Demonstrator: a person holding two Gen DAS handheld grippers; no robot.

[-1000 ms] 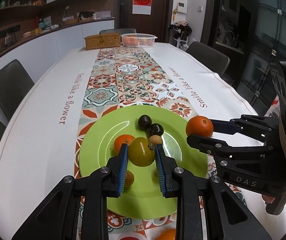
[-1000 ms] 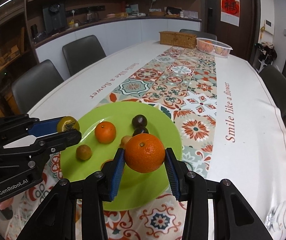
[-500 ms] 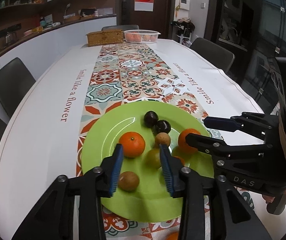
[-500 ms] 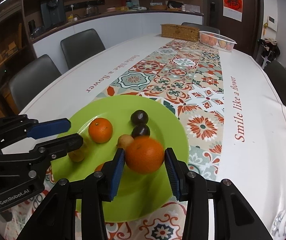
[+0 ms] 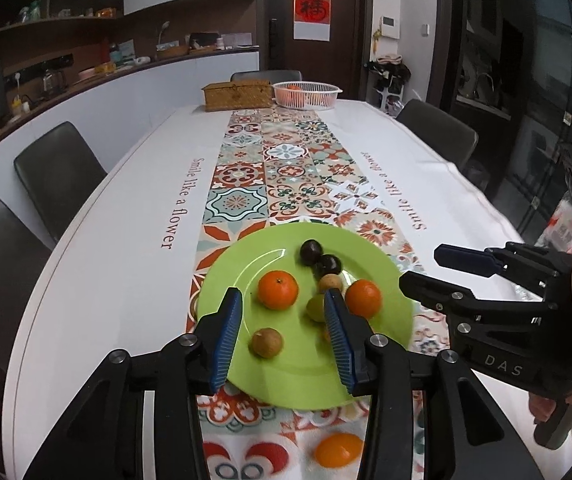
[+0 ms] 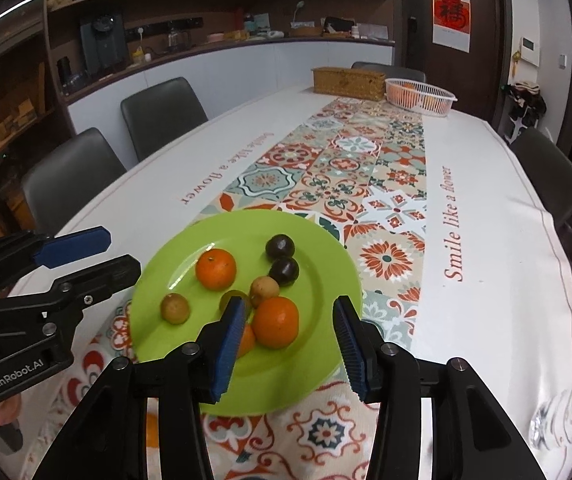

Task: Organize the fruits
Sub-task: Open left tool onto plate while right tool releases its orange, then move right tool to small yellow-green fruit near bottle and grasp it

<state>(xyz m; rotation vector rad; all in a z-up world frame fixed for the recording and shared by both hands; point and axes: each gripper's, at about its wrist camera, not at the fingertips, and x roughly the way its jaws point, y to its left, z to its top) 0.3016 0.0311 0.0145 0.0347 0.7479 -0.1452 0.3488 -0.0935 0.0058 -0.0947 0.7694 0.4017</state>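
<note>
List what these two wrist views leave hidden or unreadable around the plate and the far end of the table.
- Orange fruit on the green plate: right wrist view, mostly behind a right gripper finger.
- Yellow-green fruit: left wrist view, partly covered by a left gripper finger.
- White basket contents: too small to count.
- Off-plate orange fruit: blurred, kind unclear.

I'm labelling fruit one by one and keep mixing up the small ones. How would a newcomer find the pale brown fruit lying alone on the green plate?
Start at the green plate on the patterned table runner. Most fruit clusters toward its right; the brown fruit lies apart at the near left, below the left-hand orange. It is small, dull tan, touching nothing.
</note>
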